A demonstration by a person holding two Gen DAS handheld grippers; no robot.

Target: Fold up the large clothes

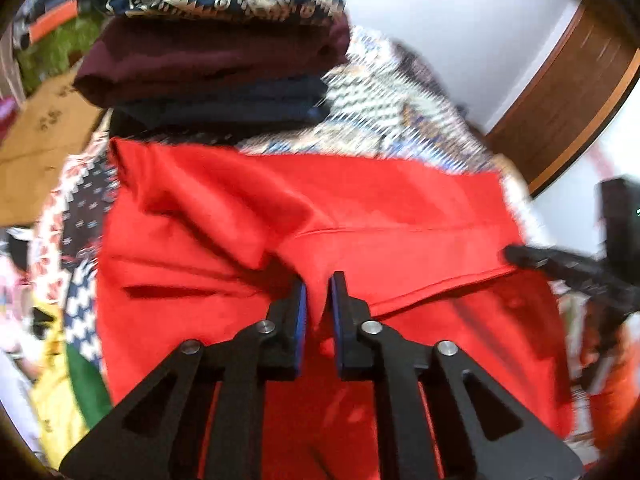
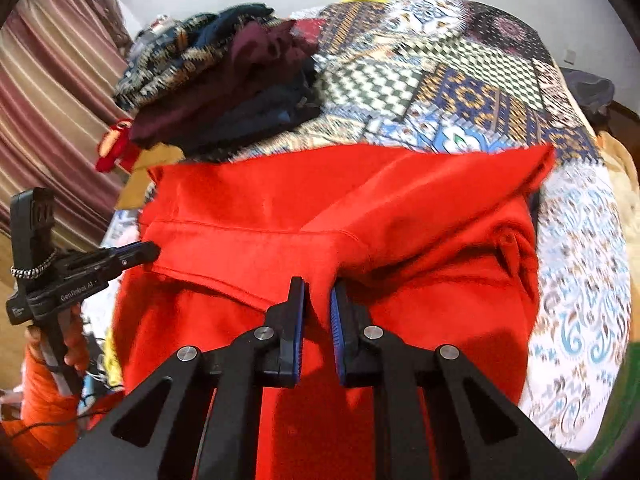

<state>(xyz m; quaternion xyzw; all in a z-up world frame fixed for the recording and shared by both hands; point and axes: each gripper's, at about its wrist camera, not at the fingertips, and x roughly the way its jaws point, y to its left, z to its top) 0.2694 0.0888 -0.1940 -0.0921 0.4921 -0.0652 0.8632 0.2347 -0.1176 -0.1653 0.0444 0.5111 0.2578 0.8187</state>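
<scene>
A large red garment (image 1: pixel 360 208) lies partly folded on a patterned bedspread (image 1: pixel 384 120); it also shows in the right wrist view (image 2: pixel 400 208). My left gripper (image 1: pixel 318 292) is shut on a pinch of the red cloth at its near left part. My right gripper (image 2: pixel 318 300) is shut on a fold of the same garment at its near right part. Each gripper shows in the other's view: the right gripper (image 1: pixel 516 256) at the garment's right edge, the left gripper (image 2: pixel 150 250) at its left edge.
A stack of folded clothes (image 1: pixel 216 52), patterned, maroon and navy, sits just behind the garment, also in the right wrist view (image 2: pixel 224 92). A brown cardboard box (image 1: pixel 44 136) is at far left. A wooden frame (image 1: pixel 568 96) stands right. Striped curtains (image 2: pixel 60 100) hang left.
</scene>
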